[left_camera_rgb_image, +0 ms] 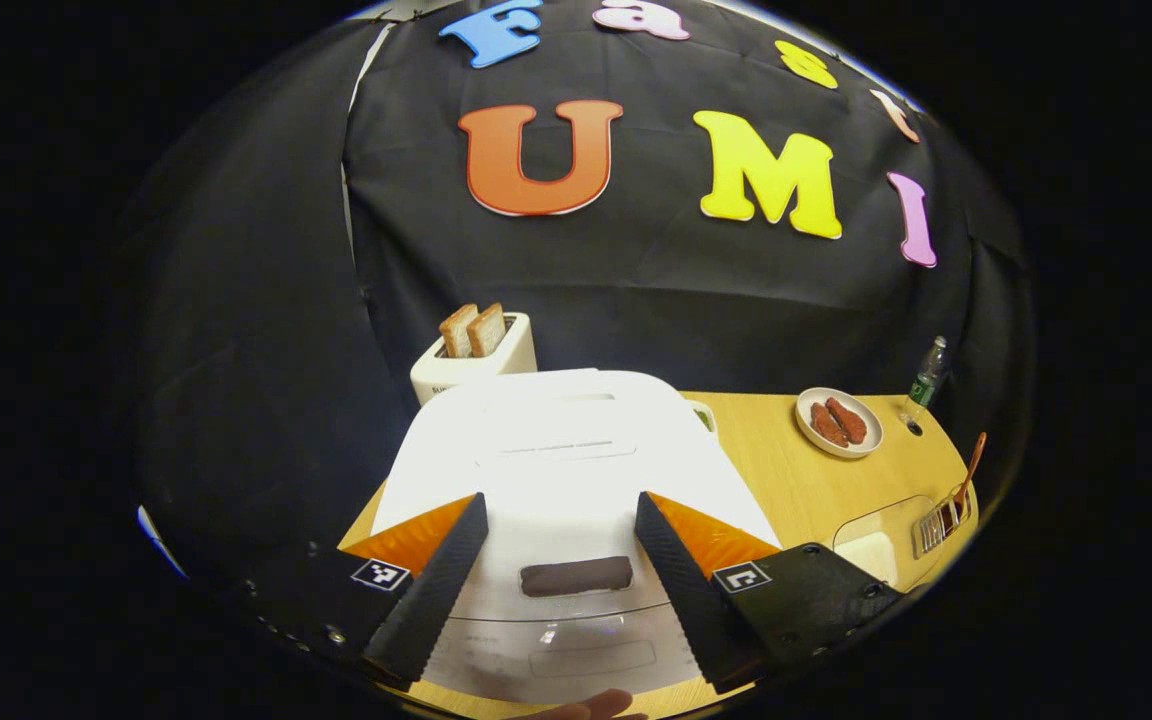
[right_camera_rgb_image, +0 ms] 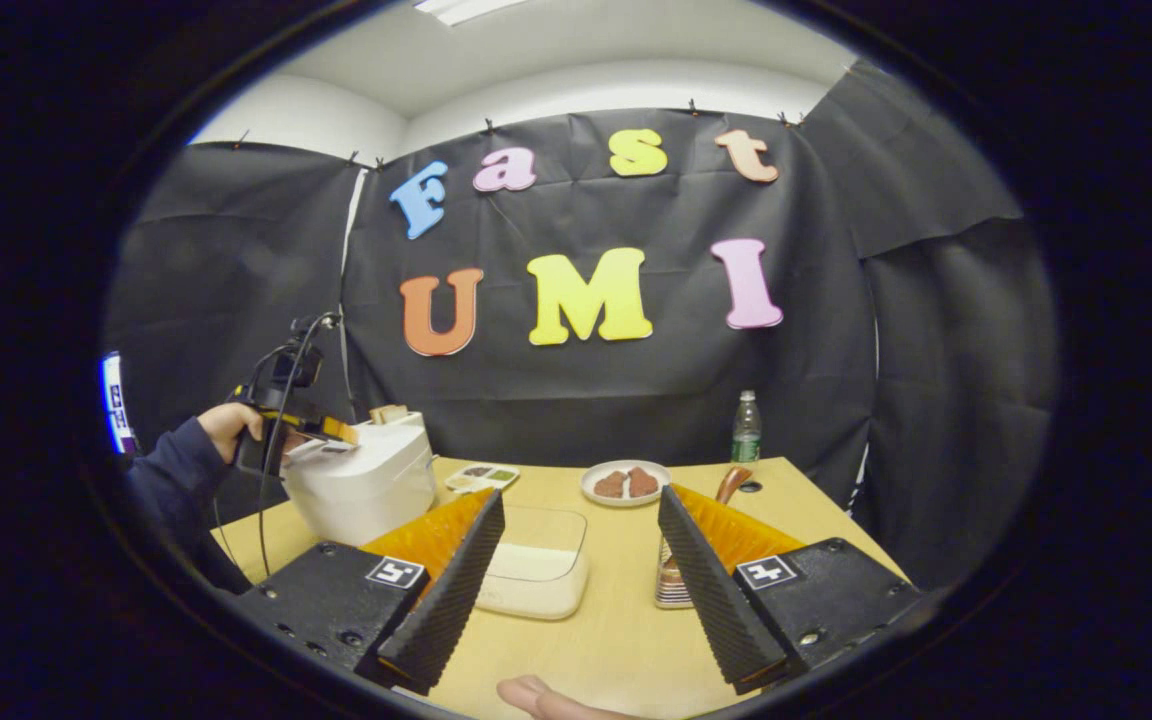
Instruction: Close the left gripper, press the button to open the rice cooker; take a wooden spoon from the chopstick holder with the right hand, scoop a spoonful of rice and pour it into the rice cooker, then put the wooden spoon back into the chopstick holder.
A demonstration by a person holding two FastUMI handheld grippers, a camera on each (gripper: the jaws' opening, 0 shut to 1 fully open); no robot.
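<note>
No legible text on any object.

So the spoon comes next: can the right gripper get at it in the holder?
Probably yes. The right gripper is open, and the wooden spoon stands in the chopstick holder just ahead, partly hidden by one finger.

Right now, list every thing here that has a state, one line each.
rice cooker: lid shut
left gripper: open, over the cooker's button
right gripper: open, holding nothing
toaster: two slices sticking up
wooden spoon: standing in the chopstick holder
bottle: upright, capped
</note>
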